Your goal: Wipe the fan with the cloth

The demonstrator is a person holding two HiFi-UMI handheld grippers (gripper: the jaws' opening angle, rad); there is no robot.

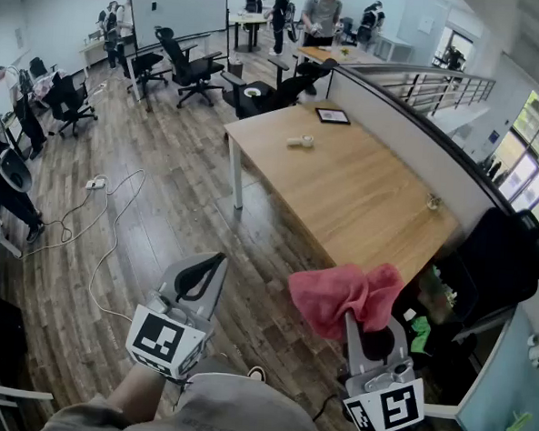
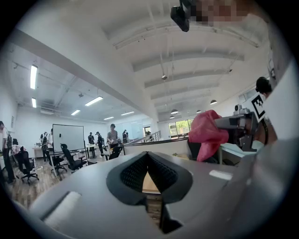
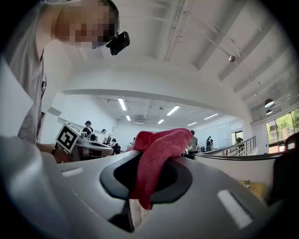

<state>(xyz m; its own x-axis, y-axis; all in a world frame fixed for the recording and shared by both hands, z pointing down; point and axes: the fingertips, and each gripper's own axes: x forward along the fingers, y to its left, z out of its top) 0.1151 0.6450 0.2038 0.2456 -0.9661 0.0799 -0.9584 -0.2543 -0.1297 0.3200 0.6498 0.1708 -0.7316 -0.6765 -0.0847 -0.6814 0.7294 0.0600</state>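
Gripping pink cloth [image 1: 337, 296] in right gripper [image 1: 360, 320], jaws clamped on a fold near its middle, bulk bunched above the tips, short tail hanging down through the gap. Keeping left gripper [image 1: 214, 266] pressed together on nothing. Holding both level, near the front corner of the wooden table [image 1: 362, 197], not over it. Cannot pick out the fan for certain: possibly the small white item [image 1: 300, 141] far up the table, too small to tell, well apart from the cloth. Risks, judged from here: pinching only one fold, so likely to lose the cloth once dragged under pressure; wiping with the loose bunch, so likely to snag on a grille or blade; pushing a light fan with no brace, so likely to slide or tip it, unless opening the left gripper first to steady it; blocking much of the right gripper view with the bunch, so hard to judge contact or pressure during the wipe.
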